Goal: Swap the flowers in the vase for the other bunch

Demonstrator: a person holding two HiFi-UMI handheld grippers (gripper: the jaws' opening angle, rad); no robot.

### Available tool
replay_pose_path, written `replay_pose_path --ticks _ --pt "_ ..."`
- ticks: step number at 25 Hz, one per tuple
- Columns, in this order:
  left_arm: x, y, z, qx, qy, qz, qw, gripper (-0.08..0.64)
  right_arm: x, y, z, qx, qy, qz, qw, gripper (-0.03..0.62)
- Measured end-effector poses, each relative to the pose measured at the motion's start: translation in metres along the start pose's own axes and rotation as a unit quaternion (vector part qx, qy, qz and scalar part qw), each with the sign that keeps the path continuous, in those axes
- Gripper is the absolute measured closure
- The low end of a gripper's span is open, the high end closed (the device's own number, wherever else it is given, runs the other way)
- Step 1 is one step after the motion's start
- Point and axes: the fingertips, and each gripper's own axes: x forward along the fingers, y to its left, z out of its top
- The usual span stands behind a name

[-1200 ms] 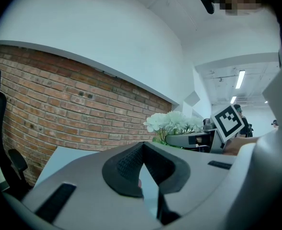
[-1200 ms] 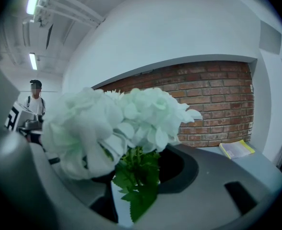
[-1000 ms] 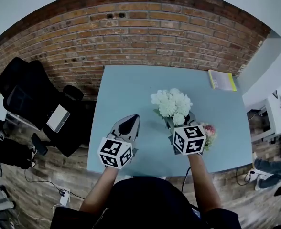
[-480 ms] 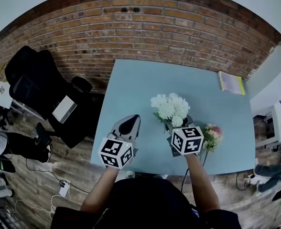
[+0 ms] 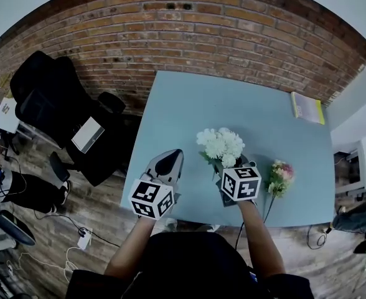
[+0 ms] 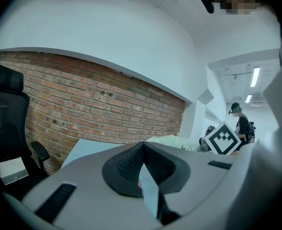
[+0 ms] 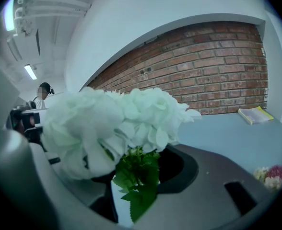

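Blue table (image 5: 189, 117) stands against a brick wall (image 5: 189, 36).

Right gripper (image 5: 233, 170) is over the near half of the table. Its jaws are partway closed and clamped on the green stems of the white flowers (image 5: 220, 144). The blooms stand at 12 o'clock from its marker cube. In the right gripper view, leaves hang down between the pads.

Pink bunch (image 5: 281, 174) lies flat on the table at 3 o'clock of the right gripper, just beside it. Its heads point toward 12 and its stems toward 6.

Left gripper (image 5: 168, 161) is at 9 o'clock of the white flowers, apart from them. Its tips are pressed together with nothing between.

Yellow-edged book (image 5: 307, 108) sits at the table's 2 o'clock corner. Black office chair (image 5: 46, 101) is off the table's 9 o'clock side.
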Motion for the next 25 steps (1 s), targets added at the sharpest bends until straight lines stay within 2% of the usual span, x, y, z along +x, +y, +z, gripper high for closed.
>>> replay_pose_path --ticks 14,25 --pt "-0.010 0.012 -0.014 -0.007 0.018 0.015 0.9997 0.555 0.020 0.001 -0.041 0.012 0.050 -0.002 0.999 0.376" --pt "-0.013 0.023 -0.022 -0.015 0.025 0.025 0.9993 0.555 0.036 0.002 -0.057 0.013 0.074 -0.001 0.997 0.376"
